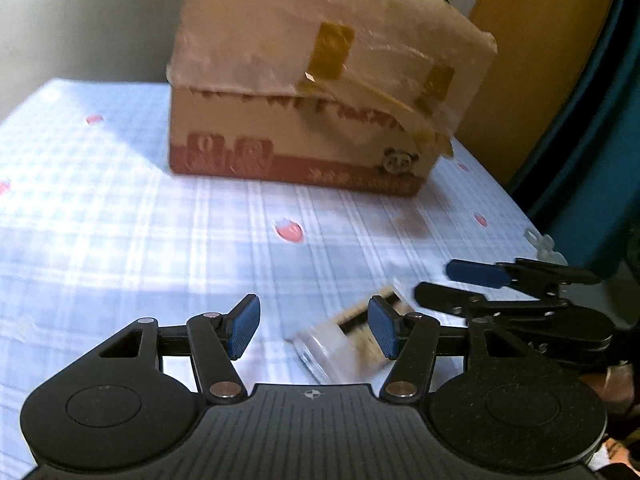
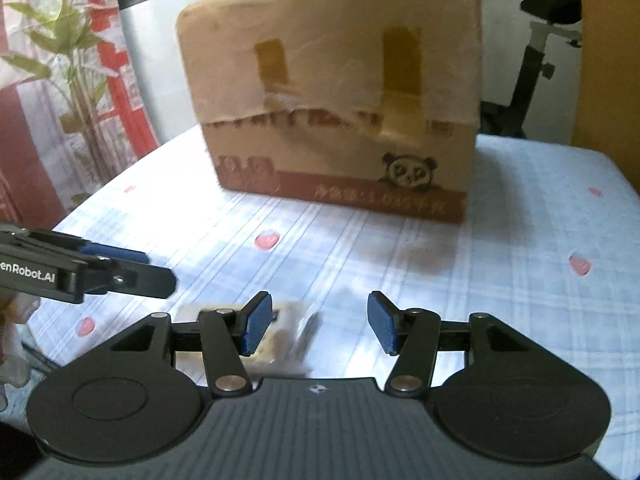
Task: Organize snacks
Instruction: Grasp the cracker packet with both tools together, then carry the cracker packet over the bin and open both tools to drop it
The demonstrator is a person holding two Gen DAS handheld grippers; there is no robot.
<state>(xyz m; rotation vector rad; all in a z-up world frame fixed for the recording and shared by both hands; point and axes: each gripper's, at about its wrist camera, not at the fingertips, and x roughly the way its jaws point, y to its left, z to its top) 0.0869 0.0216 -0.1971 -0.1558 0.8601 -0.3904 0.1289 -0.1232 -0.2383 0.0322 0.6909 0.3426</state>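
A clear-wrapped snack packet (image 1: 340, 346) with pale biscuits lies on the blue plaid tablecloth (image 1: 120, 220), blurred. My left gripper (image 1: 314, 326) hovers over it, open, and its right finger covers part of the packet. No pad presses on it. My right gripper (image 1: 452, 285) reaches in from the right, just beyond the packet. In the right wrist view the right gripper (image 2: 320, 326) is open with nothing between its pads. The packet (image 2: 290, 330) lies behind its left finger, and the left gripper (image 2: 136, 266) comes in from the left.
A tall cardboard box (image 1: 320, 100) with a panda print and taped plastic stands at the back of the table (image 2: 540, 220). Behind are a plant (image 2: 68, 40), an exercise bike (image 2: 536, 40) and a wooden panel (image 1: 540, 60). The table's right edge runs near a teal object (image 1: 600, 160).
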